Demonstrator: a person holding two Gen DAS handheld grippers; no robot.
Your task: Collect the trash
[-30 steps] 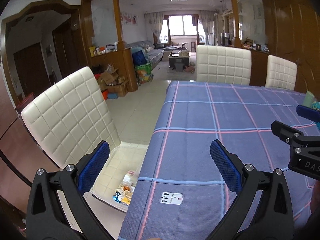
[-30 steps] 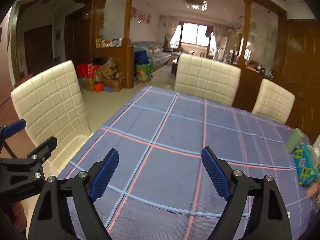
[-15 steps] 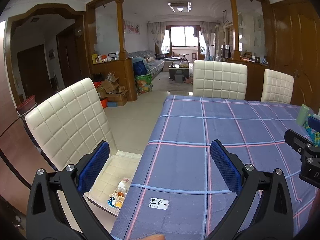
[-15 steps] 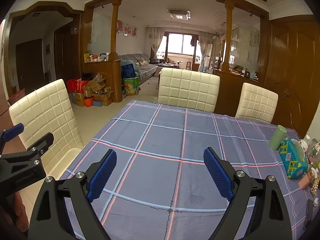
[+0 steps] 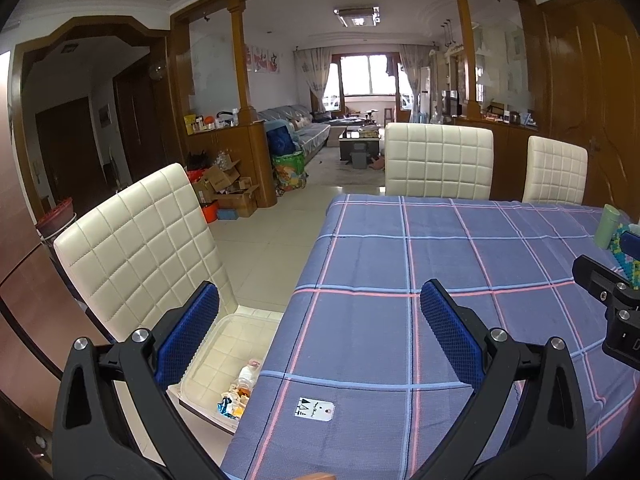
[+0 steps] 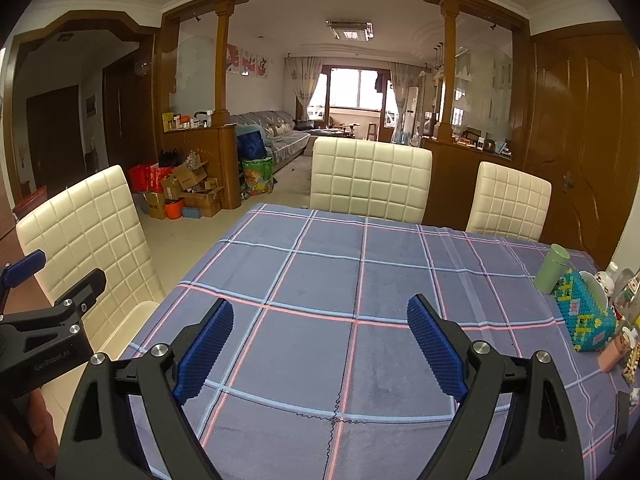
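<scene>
A clear plastic tray (image 5: 208, 344) rests on the seat of the cream chair (image 5: 136, 248) at the table's left side, and a small pile of trash (image 5: 238, 394), wrappers and a little bottle, lies in its near corner. My left gripper (image 5: 316, 304) hangs open over the table's left edge, above and right of that tray, nothing between its blue pads. My right gripper (image 6: 320, 322) is open too, over the plaid tablecloth (image 6: 320, 280), empty. Each gripper shows at the edge of the other's view.
A white tag (image 5: 314, 408) lies on the cloth near the left gripper. At the table's right end stand a green cup (image 6: 552, 270), a beaded tissue box (image 6: 584, 318) and small bottles (image 6: 612, 280). Two cream chairs (image 6: 370, 180) stand at the far side.
Both views have pulled back and tilted up a little: the table and the chair's tray sit lower and look smaller. Both grippers stay open.
</scene>
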